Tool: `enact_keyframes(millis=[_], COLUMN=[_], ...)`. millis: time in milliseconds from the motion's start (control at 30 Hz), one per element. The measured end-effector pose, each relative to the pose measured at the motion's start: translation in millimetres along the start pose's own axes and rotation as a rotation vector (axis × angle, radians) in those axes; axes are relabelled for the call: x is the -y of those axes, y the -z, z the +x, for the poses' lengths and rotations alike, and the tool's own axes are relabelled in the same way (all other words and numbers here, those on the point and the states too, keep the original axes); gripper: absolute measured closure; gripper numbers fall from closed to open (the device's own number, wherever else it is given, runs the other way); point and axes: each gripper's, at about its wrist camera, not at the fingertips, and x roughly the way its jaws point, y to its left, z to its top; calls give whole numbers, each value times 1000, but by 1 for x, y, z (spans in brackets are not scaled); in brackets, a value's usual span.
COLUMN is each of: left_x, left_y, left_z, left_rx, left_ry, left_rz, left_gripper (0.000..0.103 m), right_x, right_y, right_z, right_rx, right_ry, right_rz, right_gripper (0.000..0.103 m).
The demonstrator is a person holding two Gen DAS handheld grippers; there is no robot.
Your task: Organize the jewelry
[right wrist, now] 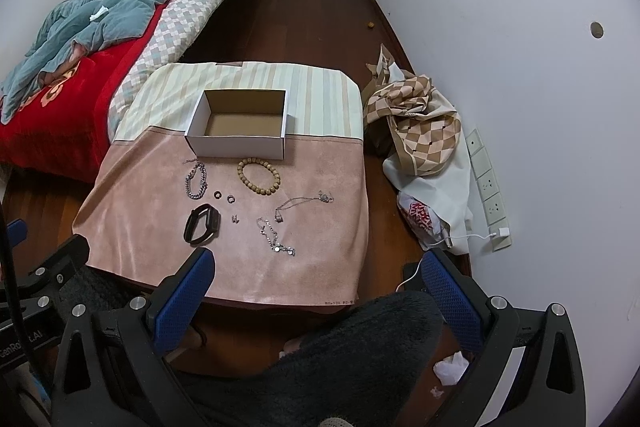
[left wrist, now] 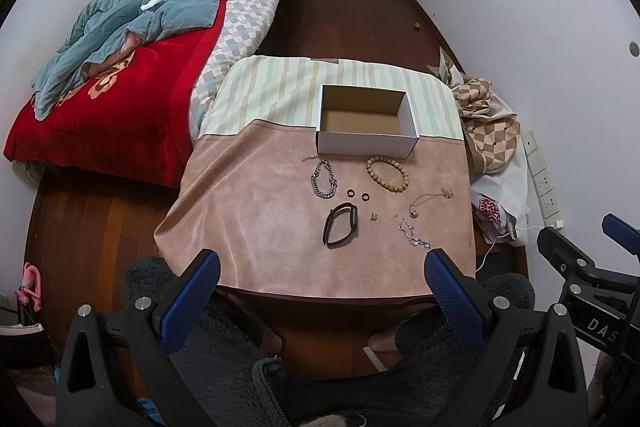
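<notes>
An empty white cardboard box [left wrist: 366, 143] [right wrist: 236, 147] stands on the pink cloth at the table's middle. In front of it lie a silver chain bracelet [left wrist: 323, 178] [right wrist: 196, 181], a wooden bead bracelet [left wrist: 388, 173] [right wrist: 258, 175], two small rings [left wrist: 357, 194] [right wrist: 224, 197], a black watch band [left wrist: 340, 225] [right wrist: 202, 224], a small earring [left wrist: 373, 217] [right wrist: 235, 218] and two thin silver chains [left wrist: 416, 223] [right wrist: 280, 227]. My left gripper [left wrist: 320, 279] and right gripper [right wrist: 318, 277] are both open and empty, held above the table's near edge.
The small table [left wrist: 248, 211] has a pink and striped cloth. A bed with a red blanket [left wrist: 120, 107] is at the left. A checked cloth pile [right wrist: 420, 131] and a bag lie on the floor at the right, by a wall power strip [right wrist: 490, 187].
</notes>
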Motion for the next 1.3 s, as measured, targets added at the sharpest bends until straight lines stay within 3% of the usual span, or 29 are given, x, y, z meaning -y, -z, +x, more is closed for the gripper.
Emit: enact_keyframes(millis=[1300], left_x=[-3], left_y=[1], left_z=[-2], left_rx=[18], left_ry=[0], left_rz=[6], left_gripper=[0], right_x=[4], right_y=[-1], right_z=[-5], right_rx=[4], right_ry=[9], right_rz=[-1], right_gripper=[0])
